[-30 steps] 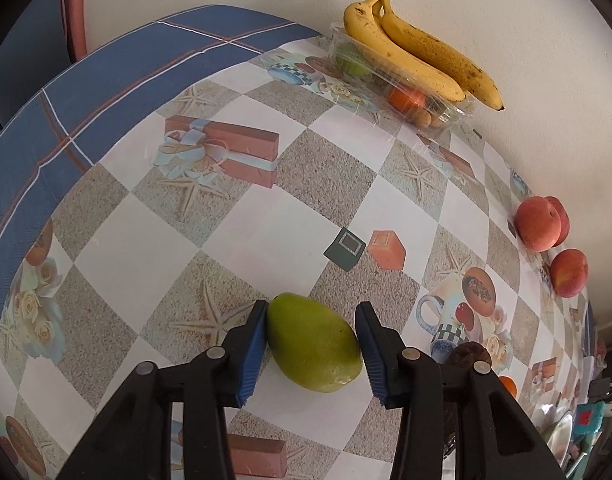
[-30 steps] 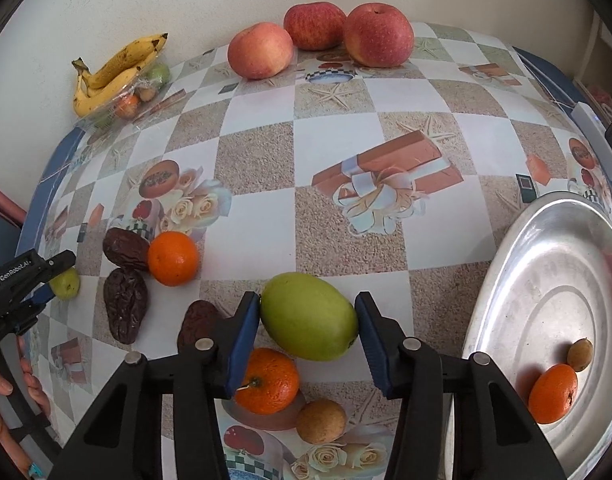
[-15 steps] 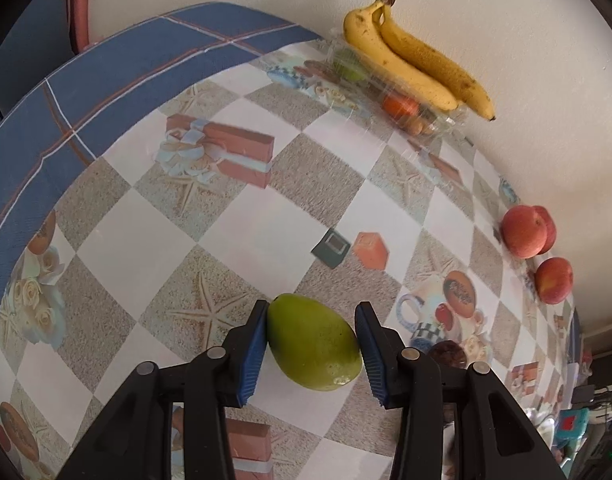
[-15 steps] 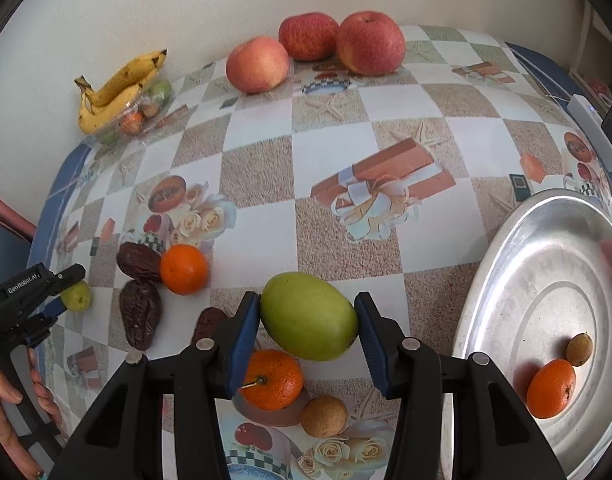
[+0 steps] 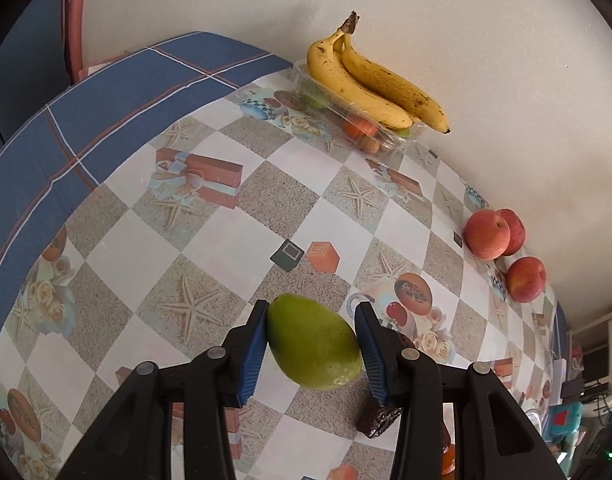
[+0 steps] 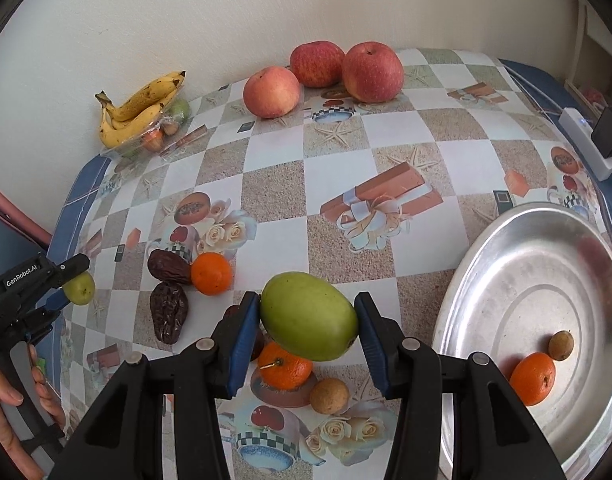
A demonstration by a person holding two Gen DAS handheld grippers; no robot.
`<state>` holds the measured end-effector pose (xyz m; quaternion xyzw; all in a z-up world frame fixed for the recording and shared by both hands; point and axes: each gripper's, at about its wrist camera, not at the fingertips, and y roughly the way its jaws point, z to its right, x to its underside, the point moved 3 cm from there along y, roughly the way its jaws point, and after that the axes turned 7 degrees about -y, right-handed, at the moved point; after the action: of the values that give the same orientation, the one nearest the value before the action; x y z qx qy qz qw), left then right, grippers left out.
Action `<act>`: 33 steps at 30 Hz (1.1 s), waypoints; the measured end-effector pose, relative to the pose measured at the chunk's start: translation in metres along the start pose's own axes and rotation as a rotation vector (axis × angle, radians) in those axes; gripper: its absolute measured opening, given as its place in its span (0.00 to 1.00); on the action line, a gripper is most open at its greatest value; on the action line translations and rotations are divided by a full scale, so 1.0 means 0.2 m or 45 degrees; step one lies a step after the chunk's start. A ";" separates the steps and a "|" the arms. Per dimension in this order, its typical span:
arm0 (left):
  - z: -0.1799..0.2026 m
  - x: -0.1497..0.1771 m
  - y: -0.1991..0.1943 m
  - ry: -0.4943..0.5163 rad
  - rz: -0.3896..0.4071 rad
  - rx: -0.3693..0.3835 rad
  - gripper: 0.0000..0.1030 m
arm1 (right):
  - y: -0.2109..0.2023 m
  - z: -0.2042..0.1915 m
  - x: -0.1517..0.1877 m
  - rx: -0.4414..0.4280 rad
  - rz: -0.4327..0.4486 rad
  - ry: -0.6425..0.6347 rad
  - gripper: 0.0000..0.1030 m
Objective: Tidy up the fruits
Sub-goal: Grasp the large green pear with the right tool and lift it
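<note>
a checkered tablecloth (image 6: pixel 338 160) covers the table against a white wall (image 6: pixel 186 8).

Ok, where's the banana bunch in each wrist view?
Left wrist: bananas at top centre, stems pointing up.
Right wrist: bananas at upper left, stems at the left end.
Shared landmark: the three red apples, to the right of the bananas in both pictures.

I hold a green mango (image 5: pixel 315 347) in my left gripper (image 5: pixel 311 350), another green mango (image 6: pixel 309 317) in my right gripper (image 6: pixel 308 334); both clear of the table. Three red apples (image 6: pixel 322 74) sit at twelve o'clock, bananas (image 6: pixel 140 109) at ten, a mandarin (image 6: pixel 532 378) in the metal tray (image 6: pixel 506 264) at four
</note>
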<state>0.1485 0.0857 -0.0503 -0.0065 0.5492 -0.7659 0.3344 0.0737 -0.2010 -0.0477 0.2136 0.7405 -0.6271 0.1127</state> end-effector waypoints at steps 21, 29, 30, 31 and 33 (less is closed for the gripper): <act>0.23 0.21 -0.15 0.101 -0.022 0.112 0.45 | -0.23 0.00 0.10 0.062 0.065 -0.031 0.49; 0.28 0.30 -0.20 0.138 -0.014 0.117 0.45 | -0.30 -0.03 0.13 0.055 0.088 -0.048 0.49; 0.28 0.32 -0.20 0.132 -0.020 0.122 0.45 | -0.30 -0.03 0.14 0.055 0.088 -0.048 0.49; 0.28 0.33 -0.20 0.125 -0.027 0.128 0.45 | -0.31 -0.03 0.14 0.058 0.088 -0.048 0.49; 0.28 0.35 -0.20 0.129 -0.033 0.129 0.45 | -0.31 -0.02 0.14 0.062 0.084 -0.044 0.49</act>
<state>0.0950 0.0091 -0.0184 0.0421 0.5257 -0.7963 0.2963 0.0212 -0.1994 -0.0049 0.2297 0.7155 -0.6446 0.1409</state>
